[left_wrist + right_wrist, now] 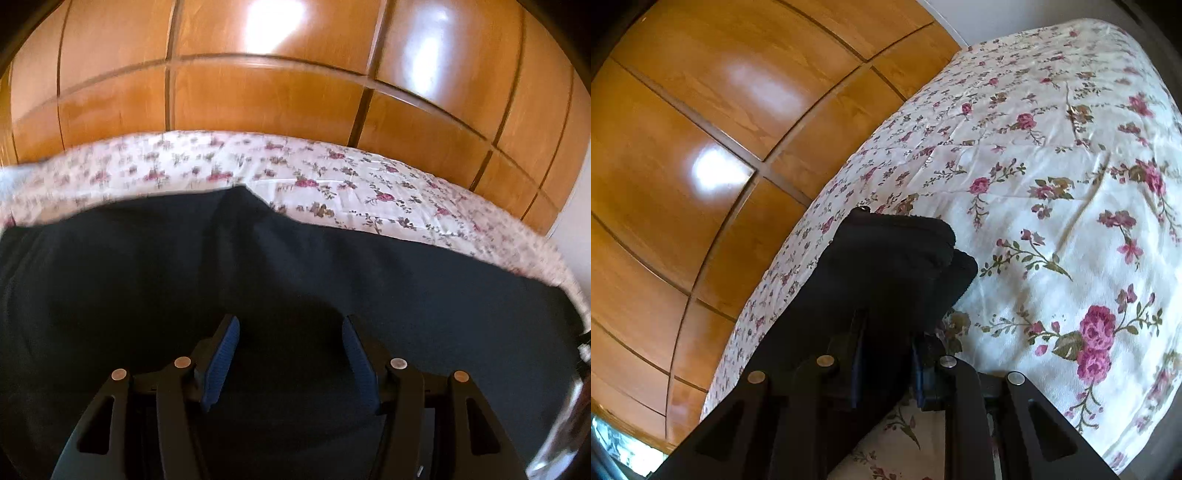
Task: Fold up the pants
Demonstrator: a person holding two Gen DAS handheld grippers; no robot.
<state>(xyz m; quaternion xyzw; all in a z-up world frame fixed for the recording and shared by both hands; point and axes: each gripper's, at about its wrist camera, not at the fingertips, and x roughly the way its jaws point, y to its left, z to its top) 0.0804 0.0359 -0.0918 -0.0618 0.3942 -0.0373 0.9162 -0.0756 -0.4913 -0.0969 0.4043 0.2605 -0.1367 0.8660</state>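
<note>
dark pants spread over the floral bed across the lower frame, under left gripper with jaws apart and empty, bunched end mid-frame pinched in right gripper jaws.

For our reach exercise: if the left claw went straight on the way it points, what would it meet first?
Probably the dark pants spread on the flowered bedspread; the open left claw aims down at the cloth, though depth is unclear.
</note>
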